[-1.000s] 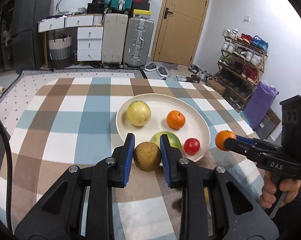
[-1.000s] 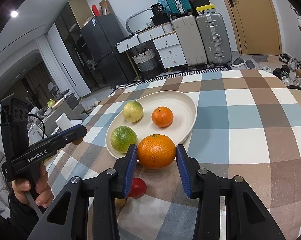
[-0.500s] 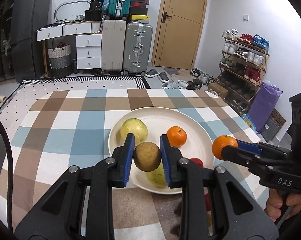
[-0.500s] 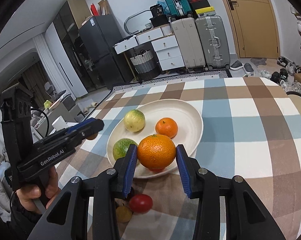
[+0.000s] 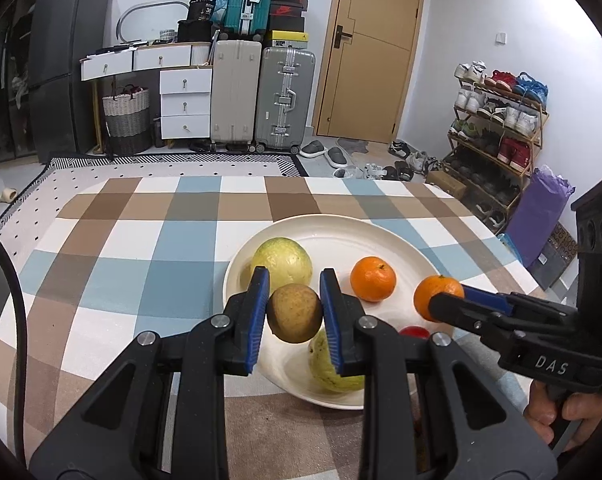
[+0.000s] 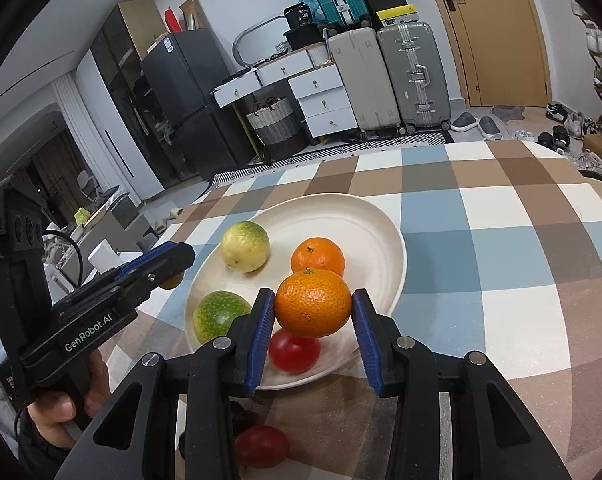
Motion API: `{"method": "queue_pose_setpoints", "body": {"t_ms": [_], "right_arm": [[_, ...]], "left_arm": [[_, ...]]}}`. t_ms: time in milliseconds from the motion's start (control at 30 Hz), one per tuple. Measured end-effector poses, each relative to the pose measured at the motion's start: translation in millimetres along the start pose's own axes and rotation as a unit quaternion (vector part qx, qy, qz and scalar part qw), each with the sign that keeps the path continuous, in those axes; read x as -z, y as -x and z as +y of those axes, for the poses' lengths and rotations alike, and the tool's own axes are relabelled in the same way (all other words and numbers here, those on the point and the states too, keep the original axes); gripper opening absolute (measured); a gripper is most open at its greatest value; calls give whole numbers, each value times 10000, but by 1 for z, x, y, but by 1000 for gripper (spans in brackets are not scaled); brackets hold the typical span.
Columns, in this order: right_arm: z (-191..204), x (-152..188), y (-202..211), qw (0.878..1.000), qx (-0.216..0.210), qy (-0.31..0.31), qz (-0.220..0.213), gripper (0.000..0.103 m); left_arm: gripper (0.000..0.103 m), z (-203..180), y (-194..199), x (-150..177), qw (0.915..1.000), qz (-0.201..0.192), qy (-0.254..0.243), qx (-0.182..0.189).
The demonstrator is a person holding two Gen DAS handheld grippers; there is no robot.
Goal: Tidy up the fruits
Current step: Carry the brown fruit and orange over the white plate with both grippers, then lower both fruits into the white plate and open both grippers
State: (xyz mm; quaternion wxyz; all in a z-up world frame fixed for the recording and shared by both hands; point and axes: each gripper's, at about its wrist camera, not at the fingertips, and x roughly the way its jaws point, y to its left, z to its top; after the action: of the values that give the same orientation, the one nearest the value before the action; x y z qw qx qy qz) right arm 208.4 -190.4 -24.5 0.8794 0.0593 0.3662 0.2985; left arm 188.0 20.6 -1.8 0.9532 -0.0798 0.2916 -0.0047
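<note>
Two claws work over our table (image 5: 113, 248), which wears a checked cloth of blue, brown and white. On it sits a wide cream plate (image 5: 341, 236), its far rim bare. Largest of the fruits on the plate is a yellow-green fruit (image 5: 281, 261) at the far left side, seen from the right wrist as a pale round one (image 6: 245, 246). A second green fruit (image 6: 217, 314) lies at the near left edge of the plate, half hidden behind our left claw in the other view. A small orange (image 5: 372, 279) rests near the plate's middle, well apart from both green fruits.

Our left claw (image 5: 294, 314) is clamped on a brown round fruit (image 5: 294, 314), held above the near part of the plate. Our right claw (image 6: 313, 309) is clamped on a bigger orange (image 6: 313, 309), also held over the plate's near edge, with its blue pads (image 6: 263, 330) pressed to either side. Below that orange a red tomato (image 6: 294, 353) lies on the plate's near edge. Another red tomato (image 6: 261, 446) lies on the cloth, just off the plate, under the right claw.
</note>
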Motion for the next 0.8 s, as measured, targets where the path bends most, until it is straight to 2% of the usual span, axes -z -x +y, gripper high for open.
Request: {"method": "queue_pose_setpoints", "body": {"t_ms": [167,400,667,733,800], "right_arm": [[-1,0,-4,9999,132,88,-8,40],[-3,0,-8,9999,106,35,102,41],[-3,0,-6,9997,235,60,69,42],[-1,0,-4,9994,307,144,45,43],[0,1,-1,9993,318,195,12,45]], "left_arm": [[23,1,-5,3,10000,22,2,-36],[23,3,-15,5,9999,110,13,-49],[24,2,-14,5,9999,-15,-74,-75],[28,2,-14,6,10000,18,-60,-69],[44,4,-12,7,10000,14,-10,-84]]}}
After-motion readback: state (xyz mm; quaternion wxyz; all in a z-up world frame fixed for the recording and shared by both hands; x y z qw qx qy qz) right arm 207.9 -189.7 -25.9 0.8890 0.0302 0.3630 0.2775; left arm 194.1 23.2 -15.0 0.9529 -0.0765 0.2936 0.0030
